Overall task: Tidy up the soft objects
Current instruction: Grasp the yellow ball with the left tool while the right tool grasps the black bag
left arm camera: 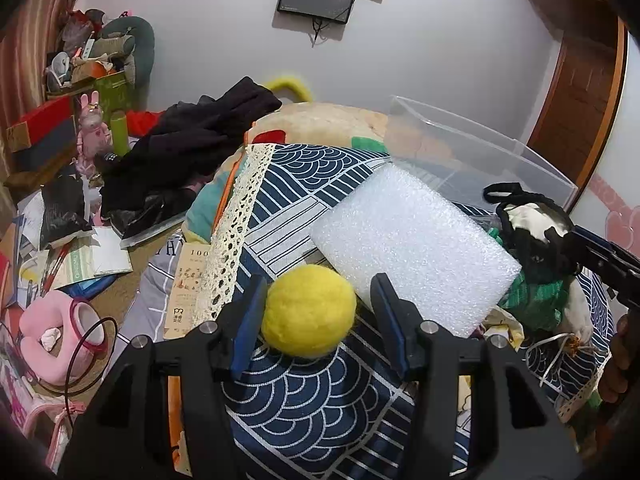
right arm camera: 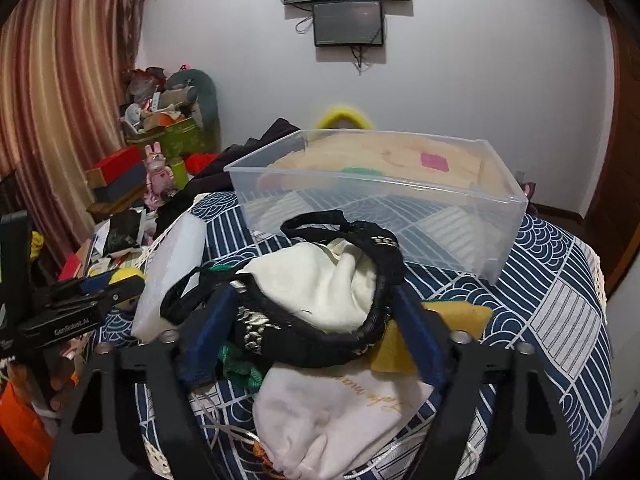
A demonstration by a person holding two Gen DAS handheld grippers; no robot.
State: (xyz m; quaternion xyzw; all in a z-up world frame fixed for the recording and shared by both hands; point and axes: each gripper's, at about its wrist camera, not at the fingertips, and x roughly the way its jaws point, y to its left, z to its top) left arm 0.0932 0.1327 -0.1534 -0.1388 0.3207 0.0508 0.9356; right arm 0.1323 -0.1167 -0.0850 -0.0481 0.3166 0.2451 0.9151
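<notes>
A yellow felt ball [left arm camera: 309, 310] lies on the patterned blue cloth [left arm camera: 304, 400] between the open fingers of my left gripper [left arm camera: 318, 312], touching neither clearly. A white foam block [left arm camera: 416, 246] lies just behind it; it also shows in the right wrist view [right arm camera: 172, 272]. My right gripper [right arm camera: 312, 320] straddles a black-trimmed white cloth pouch [right arm camera: 320, 280] with its jaws wide; whether they press it is unclear. Green fabric [right arm camera: 240, 372], a yellow felt piece [right arm camera: 452, 320] and a cream pouch [right arm camera: 332, 412] lie under it. A clear plastic bin [right arm camera: 400, 200] stands behind, empty.
A black garment [left arm camera: 192, 140] and a cushion [left arm camera: 328, 120] lie behind the cloth. The floor at left holds papers, a pink neck pillow [left arm camera: 48, 328], boxes and a pink rabbit figure [left arm camera: 93, 124]. A wooden door [left arm camera: 576, 92] is at right.
</notes>
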